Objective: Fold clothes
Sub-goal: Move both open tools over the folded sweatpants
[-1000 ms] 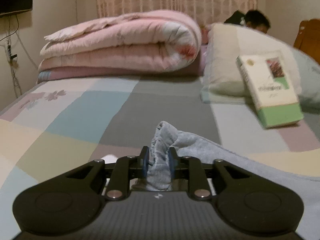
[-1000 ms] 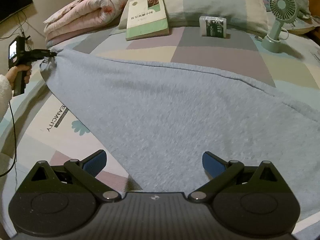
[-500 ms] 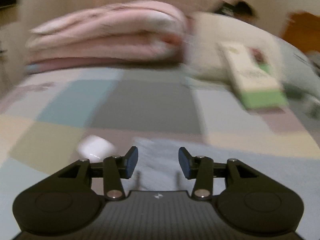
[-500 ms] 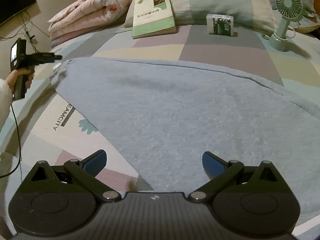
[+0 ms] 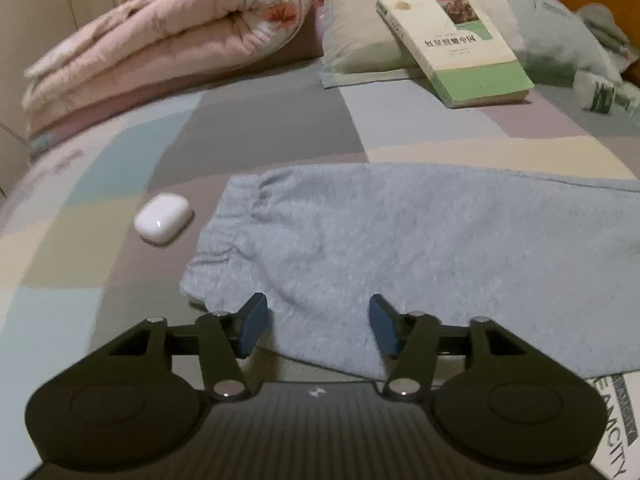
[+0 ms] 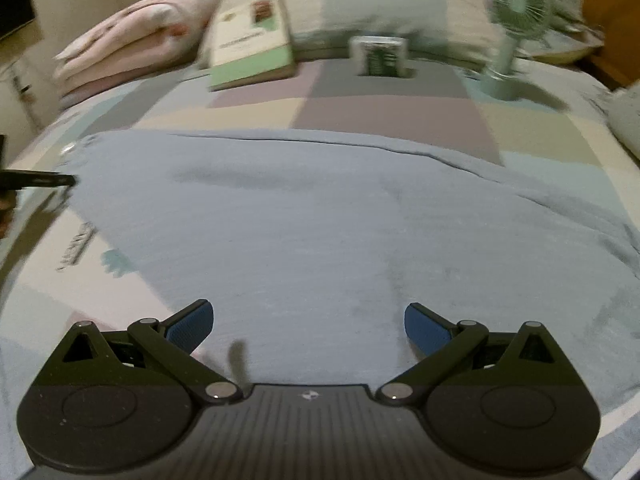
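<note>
A light blue-grey garment [image 5: 392,248] lies flat across the patchwork bedspread [image 5: 260,128]. Its gathered cuff end [image 5: 232,224] rests on the bed just ahead of my left gripper [image 5: 318,328], which is open with nothing between its blue pads. In the right wrist view the same garment [image 6: 312,216] spreads wide under my right gripper [image 6: 308,326], also open and empty above the cloth. The tip of the left gripper [image 6: 48,180] shows at the left edge, beside the cuff.
A white earbud case [image 5: 163,218] lies left of the cuff. Behind are a folded pink quilt [image 5: 168,36], pillows, a green-and-white book [image 5: 456,44], a small green pack [image 6: 380,56] and a green handheld fan [image 6: 516,20].
My left gripper let go of the cuff, opened and pulled back and up; the cuff now lies flat. The right gripper stayed open and shifted over the garment.
</note>
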Tool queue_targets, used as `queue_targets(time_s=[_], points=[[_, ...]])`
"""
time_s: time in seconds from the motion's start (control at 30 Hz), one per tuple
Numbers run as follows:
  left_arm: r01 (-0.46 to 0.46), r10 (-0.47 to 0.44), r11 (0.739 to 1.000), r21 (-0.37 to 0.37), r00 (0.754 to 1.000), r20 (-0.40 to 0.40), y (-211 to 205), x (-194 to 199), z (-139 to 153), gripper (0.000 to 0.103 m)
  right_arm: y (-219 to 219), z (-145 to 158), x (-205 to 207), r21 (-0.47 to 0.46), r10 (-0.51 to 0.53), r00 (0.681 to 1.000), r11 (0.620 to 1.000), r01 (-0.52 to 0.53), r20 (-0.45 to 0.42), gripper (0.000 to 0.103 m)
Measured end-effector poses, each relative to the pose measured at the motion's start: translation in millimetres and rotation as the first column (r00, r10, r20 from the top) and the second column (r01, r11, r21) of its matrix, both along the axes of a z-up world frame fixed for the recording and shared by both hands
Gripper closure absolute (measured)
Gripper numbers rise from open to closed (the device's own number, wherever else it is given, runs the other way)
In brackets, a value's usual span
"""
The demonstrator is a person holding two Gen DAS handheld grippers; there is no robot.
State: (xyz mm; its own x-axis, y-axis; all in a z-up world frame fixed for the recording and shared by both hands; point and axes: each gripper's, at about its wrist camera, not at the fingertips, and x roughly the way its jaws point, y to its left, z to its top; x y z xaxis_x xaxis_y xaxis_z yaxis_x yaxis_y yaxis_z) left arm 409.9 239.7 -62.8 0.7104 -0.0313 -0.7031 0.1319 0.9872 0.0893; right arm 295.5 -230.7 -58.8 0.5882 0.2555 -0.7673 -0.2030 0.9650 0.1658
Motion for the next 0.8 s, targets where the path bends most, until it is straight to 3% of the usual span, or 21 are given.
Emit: queue_targets(time_s=[0.1,0.2,0.4,0.47,0.57,0.67,0.8], points=[[0.030,-0.030,0.999,0.023,1.000,-0.009,-30,-1,14,0.044,-7,-16,8,-0.001,-0.043,0.998,0.999,0.043,-0.046,0.000],[0.069,-0.068,0.997,0.040,0.997,-0.023,-64,-1,28,0.040,-3,-20,5,-0.027,-0.042,0.999,0.999,0.042,-0.016,0.000],[0.222,-0.238,0.968,-0.118,0.959,-0.151,-183,8,21,0.038,14,-17,6,-0.156,0.026,0.997,0.987,-0.037,-0.069,0.000],[0.254,-0.270,0.961,-0.110,0.948,-0.169,-215,12,12,0.037,10,-12,0,-0.135,0.032,0.997,0.990,-0.042,-0.070,0.000],[0.229,-0.242,0.970,-0.086,0.950,-0.196,-238,25,-4,0.037,2,-4,-4,-0.091,0.031,0.995,0.995,-0.039,-0.094,0.000],[0.185,-0.198,0.979,-0.088,0.962,-0.187,-243,39,-14,0.037,-3,8,-13,-0.065,0.014,1.000,0.998,-0.015,-0.018,0.000],[0.130,-0.145,0.986,-0.108,0.978,-0.153,-239,61,-21,0.025,-10,20,-21,-0.004,0.014,0.997,1.000,-0.014,0.070,0.000]])
